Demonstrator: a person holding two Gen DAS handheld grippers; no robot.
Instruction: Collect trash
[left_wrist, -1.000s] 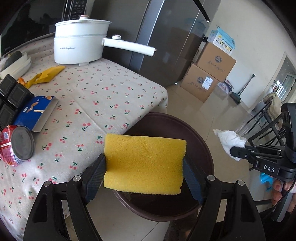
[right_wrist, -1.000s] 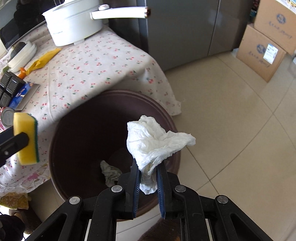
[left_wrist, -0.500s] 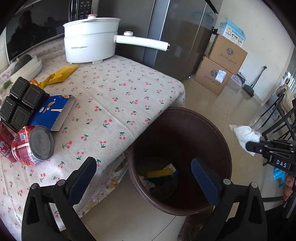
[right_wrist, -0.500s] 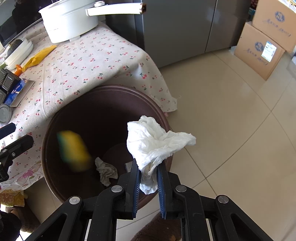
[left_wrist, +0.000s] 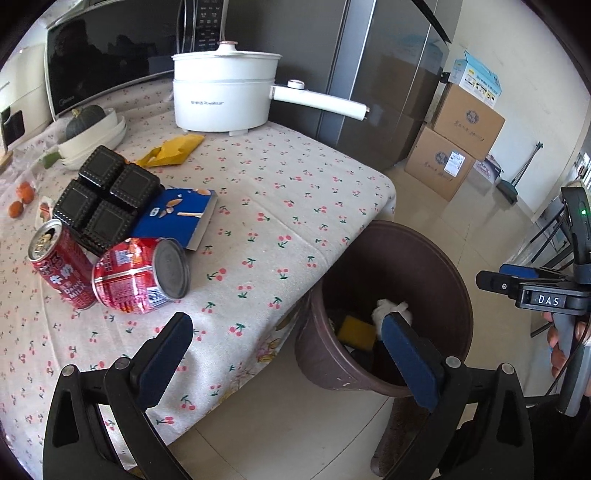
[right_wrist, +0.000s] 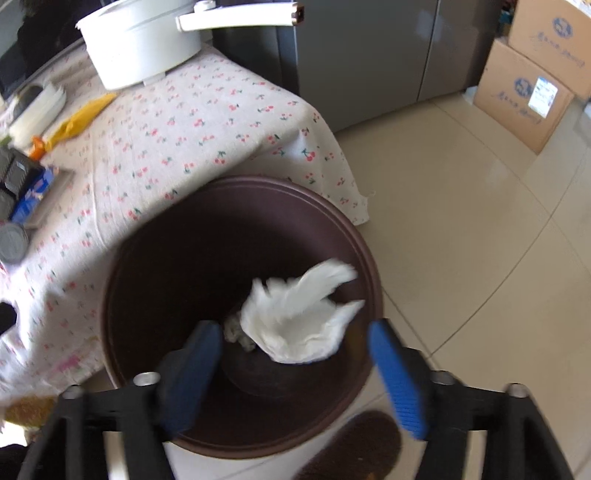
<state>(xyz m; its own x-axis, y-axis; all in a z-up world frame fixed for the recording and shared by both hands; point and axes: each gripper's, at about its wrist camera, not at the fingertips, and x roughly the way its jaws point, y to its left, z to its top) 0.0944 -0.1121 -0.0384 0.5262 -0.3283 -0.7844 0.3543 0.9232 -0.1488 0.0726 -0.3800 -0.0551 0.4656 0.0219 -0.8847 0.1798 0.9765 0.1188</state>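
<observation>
1. Kitchen floor, cherry-print table (left_wrist: 280, 192), brown bin (left_wrist: 436, 258) at its corner.
2. Right gripper (right_wrist: 295, 365): jaws just opened, nothing clamped; white tissue (right_wrist: 299, 321) seen loose over the bin, sponge (left_wrist: 356, 330) inside.
3. Left gripper (left_wrist: 291, 354): jaws wide apart, empty.
4. Tipped red can (left_wrist: 140, 275) lies at 10 o'clock from left gripper, long axis roughly 9-to-3; left hand judged nearer.
</observation>
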